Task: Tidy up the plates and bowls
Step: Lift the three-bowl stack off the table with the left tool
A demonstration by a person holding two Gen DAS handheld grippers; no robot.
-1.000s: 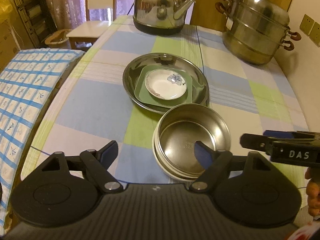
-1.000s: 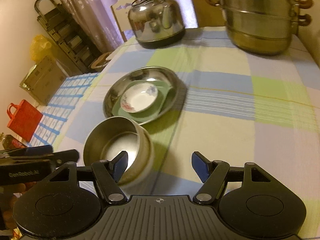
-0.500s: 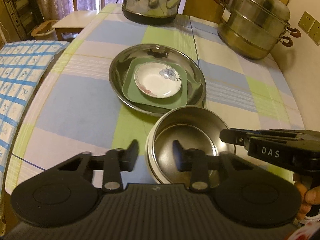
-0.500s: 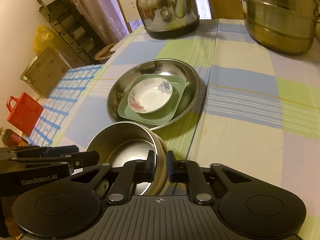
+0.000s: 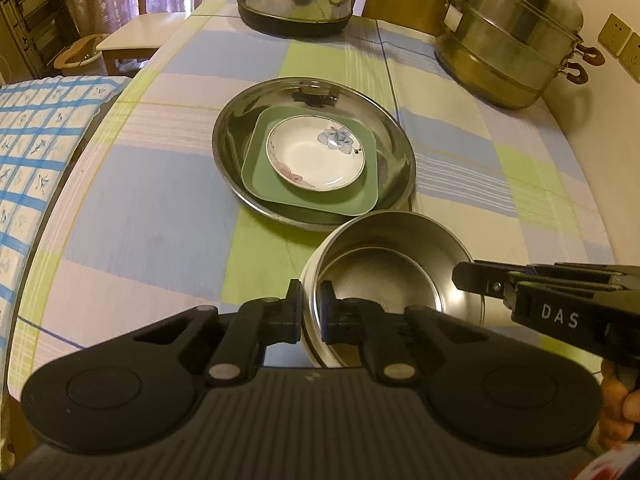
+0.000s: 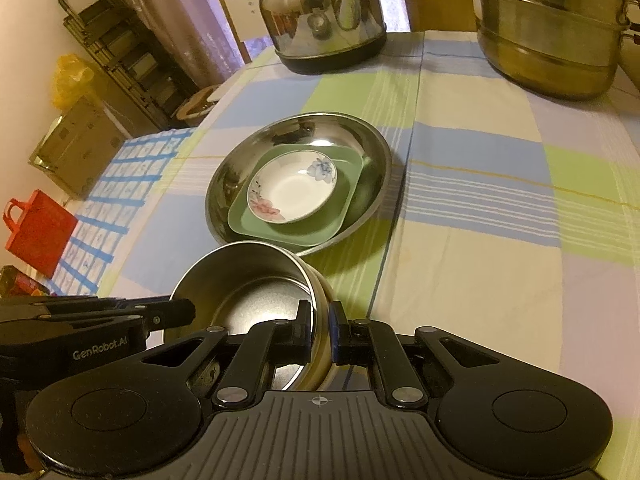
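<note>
Left gripper (image 5: 311, 307), right gripper (image 6: 320, 322) clamp steel bowl (image 5: 394, 276) rim.

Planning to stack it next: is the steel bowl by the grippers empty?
Empty: the steel bowl shows only its bare metal floor, with nothing inside it.

Our right gripper (image 6: 320, 330) pinches the near rim of the steel bowl (image 6: 256, 280), one finger inside and one outside, while our left gripper (image 6: 176, 314) reaches in from the left onto the opposite rim. Just beyond, the steel basin (image 6: 372, 184) holds a green square plate (image 6: 308, 228) with a flowered white dish (image 6: 292, 192) on it. A kettle (image 6: 324, 16) and a stacked steamer pot (image 6: 548, 40) stand at the far end of the checked tablecloth (image 6: 480, 240).
</note>
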